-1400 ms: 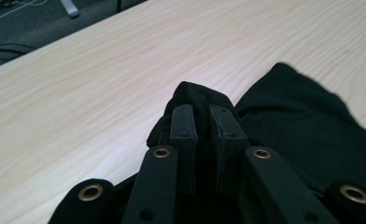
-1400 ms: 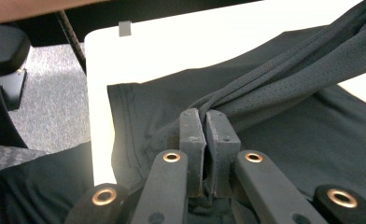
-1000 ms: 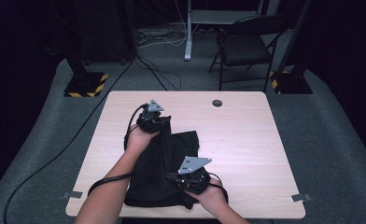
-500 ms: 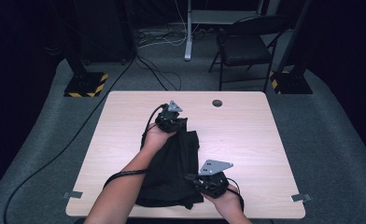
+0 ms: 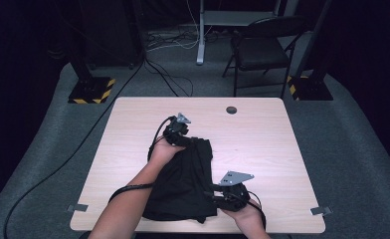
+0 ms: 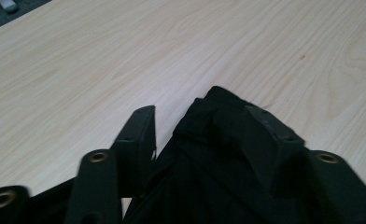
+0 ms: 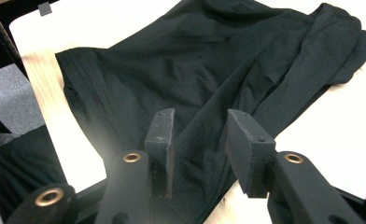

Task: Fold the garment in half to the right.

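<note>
- Left claw [image 5: 187, 141]: its jaws have just been opening and now stand apart at the far end of the black garment [image 5: 183, 181]. In the left gripper view a bunched fold of the cloth [image 6: 228, 140] lies between them, draped against one jaw, with nothing pinched.
- Right claw [image 5: 218, 195]: its jaws have also just been opening. In the right gripper view they stand parted over the garment's near edge [image 7: 195, 154], cloth under the gap, not clamped.
- The garment, which looks like mesh shorts, lies folded lengthwise on the bench [image 5: 262, 134], running from the left claw down to the bench's near edge [image 5: 198, 231].
- The step appears to be laying the fold down and letting go. To do it well, I would lift each claw straight up off the garment, so no jaw snags the mesh and drags the fold open.
- The far end is rumpled; pressing it flat would help before the next fold.
- Beyond the garment, a small dark disc [image 5: 231, 110] sits near the bench's far edge.
</note>
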Available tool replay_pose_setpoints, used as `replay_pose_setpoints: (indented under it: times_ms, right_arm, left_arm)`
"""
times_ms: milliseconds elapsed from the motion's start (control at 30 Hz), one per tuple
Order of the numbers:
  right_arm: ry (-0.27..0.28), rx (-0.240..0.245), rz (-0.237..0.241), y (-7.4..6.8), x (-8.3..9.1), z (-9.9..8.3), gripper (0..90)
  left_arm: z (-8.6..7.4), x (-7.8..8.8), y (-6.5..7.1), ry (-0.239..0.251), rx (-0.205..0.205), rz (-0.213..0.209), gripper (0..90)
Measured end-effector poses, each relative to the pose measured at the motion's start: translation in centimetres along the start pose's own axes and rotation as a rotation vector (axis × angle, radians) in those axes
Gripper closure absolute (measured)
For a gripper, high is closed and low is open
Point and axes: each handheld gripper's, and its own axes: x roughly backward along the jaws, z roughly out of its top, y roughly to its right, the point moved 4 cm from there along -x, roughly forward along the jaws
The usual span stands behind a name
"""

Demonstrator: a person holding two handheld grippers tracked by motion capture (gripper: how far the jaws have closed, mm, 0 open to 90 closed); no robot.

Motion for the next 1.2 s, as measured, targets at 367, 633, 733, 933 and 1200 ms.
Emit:
replay_pose_setpoints:
  times_ms: [367,633,733,933,1200]
  right_arm:
    - [-0.012,0.061,0.006,-0.4,-1.8,0.4,54.1]
    - [-0.051,0.087,0.036,-0.2,-3.7,0.2,53.3]
    - [-0.069,0.087,0.043,-0.1,-4.5,0.0,52.8]
    - [-0.118,0.086,0.052,0.4,-6.2,-0.8,49.8]
    - [-0.142,0.151,0.016,0.2,-6.5,-1.7,48.7]
  left_arm:
    - [-4.8,1.6,-2.8,-0.033,0.06,0.046,33.2]
    - [-8.0,1.2,-3.6,-0.087,0.098,0.061,32.6]
    - [-8.8,0.8,-3.4,-0.108,0.088,0.069,32.2]
    - [-9.7,0.4,-3.3,-0.11,0.094,0.066,30.6]
    - [-9.6,0.1,-3.5,-0.104,0.091,0.063,28.0]
